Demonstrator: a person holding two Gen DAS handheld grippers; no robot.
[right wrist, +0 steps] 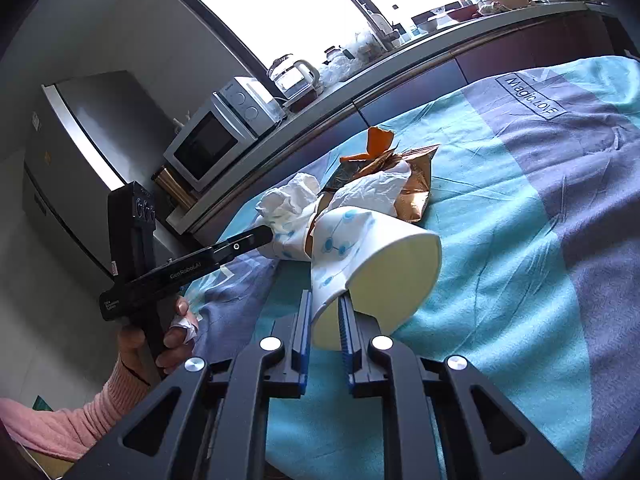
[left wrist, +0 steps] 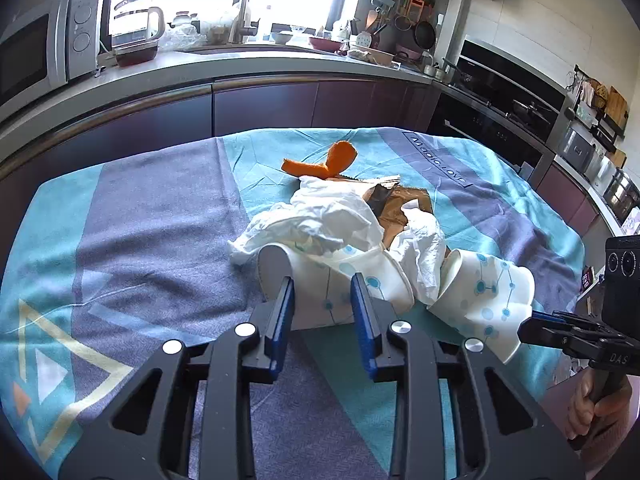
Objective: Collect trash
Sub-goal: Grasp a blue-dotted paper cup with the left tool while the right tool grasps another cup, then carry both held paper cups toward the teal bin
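A: Two cups, both lying on their sides on the cloth [left wrist: 132, 216], and in the left wrist view the left gripper [left wrist: 322, 300] has the nearer one, the left cup [left wrist: 320, 280], between its blue pads. The pads press its wall near the base, so I read that as a grasp.

B: And the rest of the trash there?

A: Tissue [left wrist: 320, 220] is heaped on and behind that cup at twelve o'clock, a brown wrapper [left wrist: 404, 208] past it toward one o'clock, orange peel [left wrist: 320, 164] beyond. The right cup [left wrist: 488, 292] lies at three o'clock, with the right gripper [left wrist: 534, 322] meeting its rim from the edge of the frame.

B: Why take the cups first?

A: My guess: they are stiff and nearest, and the tissue is draped on them, so lifting them could carry some paper along.

B: The right wrist view?

A: The right gripper [right wrist: 325, 312] is clenched on the rim of the right cup [right wrist: 376, 264], one pad inside the mouth and one outside. That pinch suits a thin wall. At ten o'clock the left gripper [right wrist: 266, 234] reaches into the left cup [right wrist: 288, 240] and tissue [right wrist: 296, 200]; its jaws are hidden there. The wrapper [right wrist: 416, 196] and peel [right wrist: 380, 140] sit at twelve o'clock.
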